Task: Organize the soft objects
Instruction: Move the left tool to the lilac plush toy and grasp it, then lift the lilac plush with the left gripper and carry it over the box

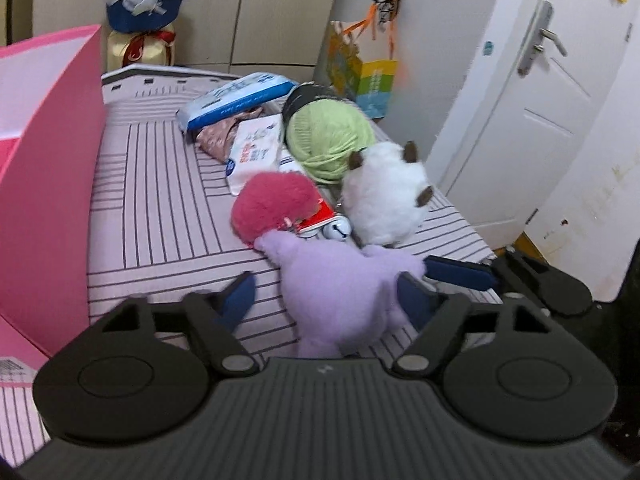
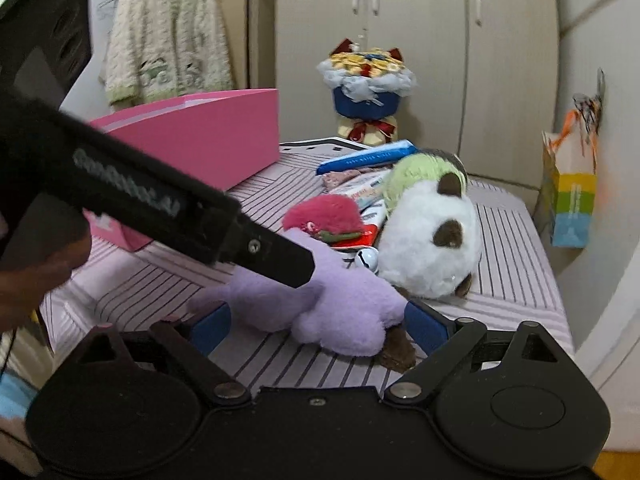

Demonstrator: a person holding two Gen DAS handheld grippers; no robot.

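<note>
A lilac plush toy (image 1: 336, 280) lies near the front of the striped bed (image 1: 160, 200). My left gripper (image 1: 328, 298) is open around it: the right pad touches the plush, the left pad stands clear. One of the right gripper's fingers (image 1: 460, 274) reaches in from the right. In the right wrist view my right gripper (image 2: 320, 326) is open, with the lilac plush (image 2: 340, 312) lying between its blue fingers. Behind lie a pink plush (image 1: 272, 204), a white plush with brown ears (image 1: 384, 196) and a green yarn ball (image 1: 328, 140).
A tall pink box (image 1: 48, 160) stands on the left of the bed. Tissue packs (image 1: 236, 100) and a small bell (image 1: 336, 232) lie among the toys. A bouquet (image 1: 144, 0) stands at the back, a gift bag (image 1: 360, 76) hangs by the white door (image 1: 540, 100).
</note>
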